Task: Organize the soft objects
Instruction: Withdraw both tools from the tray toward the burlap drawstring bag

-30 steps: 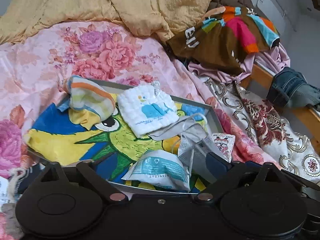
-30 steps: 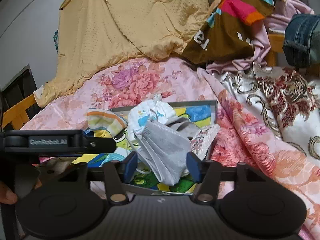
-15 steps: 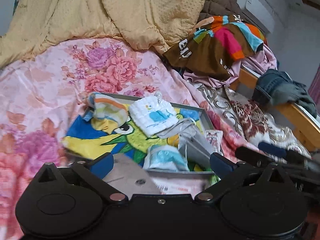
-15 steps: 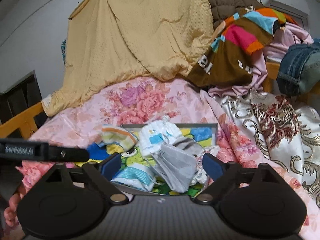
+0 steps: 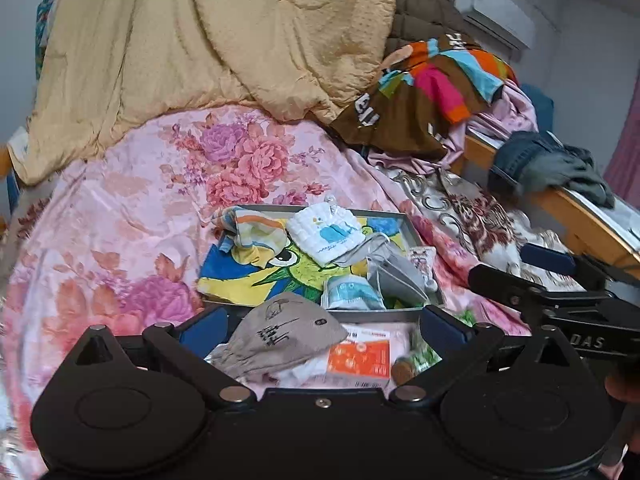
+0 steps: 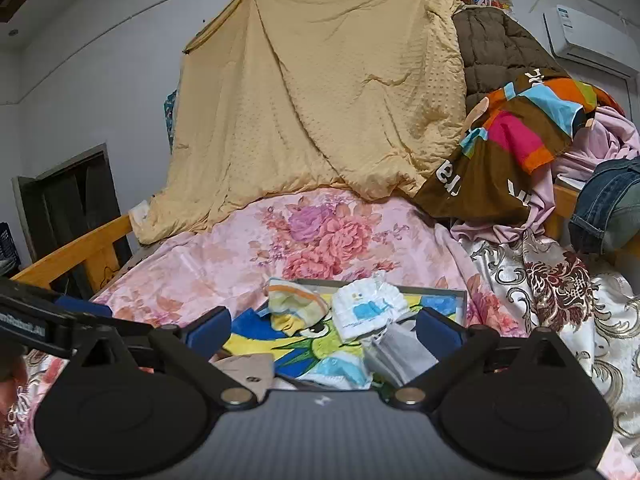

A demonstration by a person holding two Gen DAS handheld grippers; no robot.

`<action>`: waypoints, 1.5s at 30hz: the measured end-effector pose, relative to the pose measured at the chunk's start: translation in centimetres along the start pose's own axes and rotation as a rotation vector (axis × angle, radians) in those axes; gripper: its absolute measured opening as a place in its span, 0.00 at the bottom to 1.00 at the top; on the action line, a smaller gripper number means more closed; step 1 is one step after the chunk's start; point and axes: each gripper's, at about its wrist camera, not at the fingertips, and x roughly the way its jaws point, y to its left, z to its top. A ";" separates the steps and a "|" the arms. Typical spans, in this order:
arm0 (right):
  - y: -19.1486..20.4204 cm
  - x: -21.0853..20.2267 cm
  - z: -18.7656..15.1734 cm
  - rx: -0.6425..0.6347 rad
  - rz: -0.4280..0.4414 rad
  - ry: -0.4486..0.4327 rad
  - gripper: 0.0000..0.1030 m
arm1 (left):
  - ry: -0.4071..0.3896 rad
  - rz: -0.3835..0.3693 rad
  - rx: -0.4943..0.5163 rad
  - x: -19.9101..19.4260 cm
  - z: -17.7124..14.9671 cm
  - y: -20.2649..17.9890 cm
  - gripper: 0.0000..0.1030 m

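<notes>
A metal tray (image 5: 408, 228) with a cartoon bird picture lies on the pink floral bedspread. In it lie a striped cloth (image 5: 256, 232), a white quilted cloth with a blue whale (image 5: 326, 234), a grey face mask (image 5: 394, 274) and a light blue packet (image 5: 352, 294). A beige cloth with black marks (image 5: 280, 332) lies in front of the tray, between my left gripper's fingers. My left gripper (image 5: 324, 326) is open and empty. My right gripper (image 6: 324, 330) is open and empty, held back above the tray's (image 6: 462, 300) near side. It shows at the right of the left wrist view (image 5: 560, 276).
An orange and white packet (image 5: 360, 360) and small items lie beside the beige cloth. A tan blanket (image 6: 320, 100) hangs behind. A pile of clothes (image 6: 516, 140) and jeans (image 6: 608, 204) lie at the right by the wooden bed rail (image 5: 580, 216).
Both grippers have pulled back and up from the tray. The right gripper opened and let go of the grey mask, which now lies in the tray. The beige cloth came into view.
</notes>
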 end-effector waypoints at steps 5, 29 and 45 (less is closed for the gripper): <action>2.3 -2.1 0.6 -0.031 0.006 0.013 0.99 | -0.042 -0.006 0.003 -3.5 -1.0 0.7 0.99; 10.3 -2.4 -7.2 -0.072 0.034 0.098 1.00 | -0.068 0.077 -0.154 -4.0 -8.8 10.0 0.99; 11.3 0.2 -9.2 -0.115 0.084 0.168 1.00 | 0.037 0.117 -0.192 -2.3 -11.3 10.8 0.99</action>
